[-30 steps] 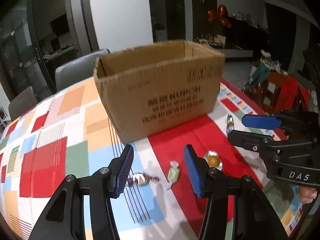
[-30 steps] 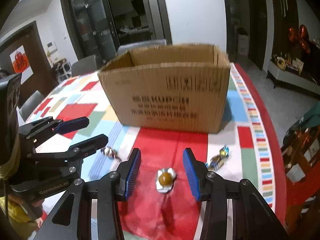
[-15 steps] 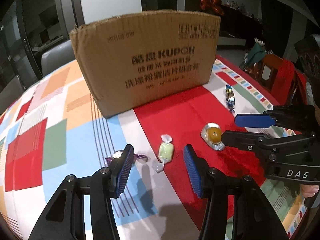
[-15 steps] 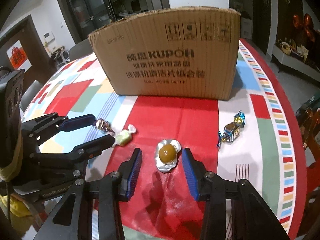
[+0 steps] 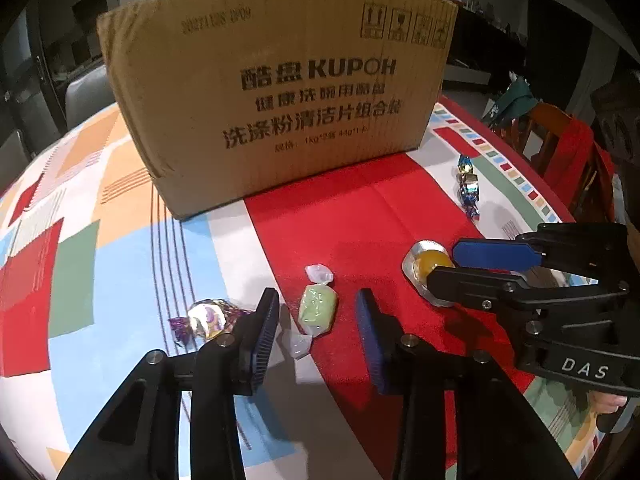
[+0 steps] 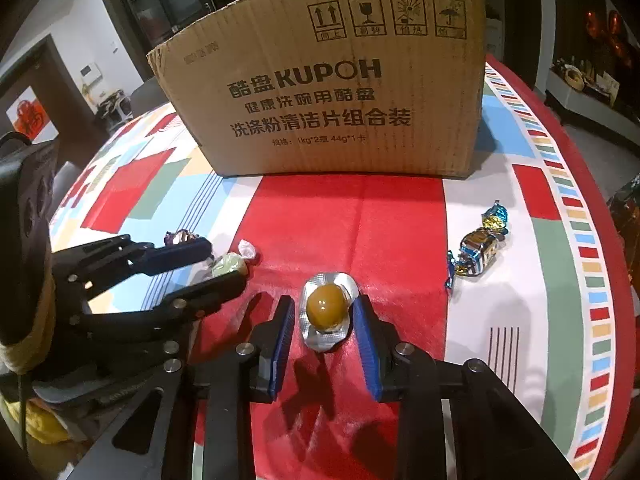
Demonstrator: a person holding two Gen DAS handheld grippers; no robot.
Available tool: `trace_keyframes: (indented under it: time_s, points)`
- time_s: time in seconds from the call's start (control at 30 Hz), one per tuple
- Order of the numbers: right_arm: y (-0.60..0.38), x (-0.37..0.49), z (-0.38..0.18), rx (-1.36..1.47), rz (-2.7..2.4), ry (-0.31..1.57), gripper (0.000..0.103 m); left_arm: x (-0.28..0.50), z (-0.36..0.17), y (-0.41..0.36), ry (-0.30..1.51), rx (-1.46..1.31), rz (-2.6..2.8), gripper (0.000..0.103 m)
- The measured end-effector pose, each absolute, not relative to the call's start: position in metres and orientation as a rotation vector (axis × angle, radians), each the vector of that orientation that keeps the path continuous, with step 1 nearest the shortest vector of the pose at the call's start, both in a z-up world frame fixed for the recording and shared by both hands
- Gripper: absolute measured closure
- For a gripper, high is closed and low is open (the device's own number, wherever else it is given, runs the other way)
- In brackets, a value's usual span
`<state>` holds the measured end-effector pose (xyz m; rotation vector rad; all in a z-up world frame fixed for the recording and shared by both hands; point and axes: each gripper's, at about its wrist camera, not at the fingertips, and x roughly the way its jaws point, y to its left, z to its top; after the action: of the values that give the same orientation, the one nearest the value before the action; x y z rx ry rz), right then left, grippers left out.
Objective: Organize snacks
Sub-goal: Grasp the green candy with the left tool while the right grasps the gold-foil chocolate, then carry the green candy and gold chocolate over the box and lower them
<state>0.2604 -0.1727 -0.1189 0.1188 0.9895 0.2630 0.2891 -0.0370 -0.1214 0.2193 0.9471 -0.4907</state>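
Note:
A green candy (image 5: pixel 318 312) in a clear twist wrapper lies on the patterned tablecloth between the blue pads of my left gripper (image 5: pixel 315 300). The jaws are closing, with a gap left on both sides. A round yellow candy (image 6: pixel 326 306) in a silver foil cup lies between the pads of my right gripper (image 6: pixel 323 308). These jaws are closing too and stand just short of the foil. In the left wrist view the right gripper (image 5: pixel 452 264) straddles the yellow candy (image 5: pixel 430 262). The open-topped cardboard box (image 6: pixel 332 92) stands behind both.
A purple foil candy (image 5: pixel 206 316) lies just left of the left gripper. A blue and gold candy (image 6: pixel 478 248) lies on the right, near the table's striped border (image 6: pixel 576 264). Grey chairs (image 5: pixel 82 92) stand behind the table and a wooden chair (image 5: pixel 560 152) at its right.
Both grippers have come down towards the table and narrowed. The green candy now sits between the left pads, the yellow candy between the right pads.

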Motion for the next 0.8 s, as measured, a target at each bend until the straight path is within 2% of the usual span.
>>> trace_keyframes:
  time_s: [0.2, 0.5, 0.8]
  points:
    - [-0.17, 0.264, -0.124, 0.117, 0.265, 1.0, 0.074, 0.292, -0.126, -0.038, 0.963, 0.215, -0.483, 0.082]
    - [-0.17, 0.263, -0.126, 0.117, 0.27, 0.989, 0.077, 0.29, -0.123, -0.042, 0.965, 0.21, -0.477, 0.083]
    - [-0.179, 0.254, -0.105, 0.135, 0.265, 0.931, 0.077, 0.278, -0.097, -0.042, 0.905, 0.204, -0.428, 0.083]
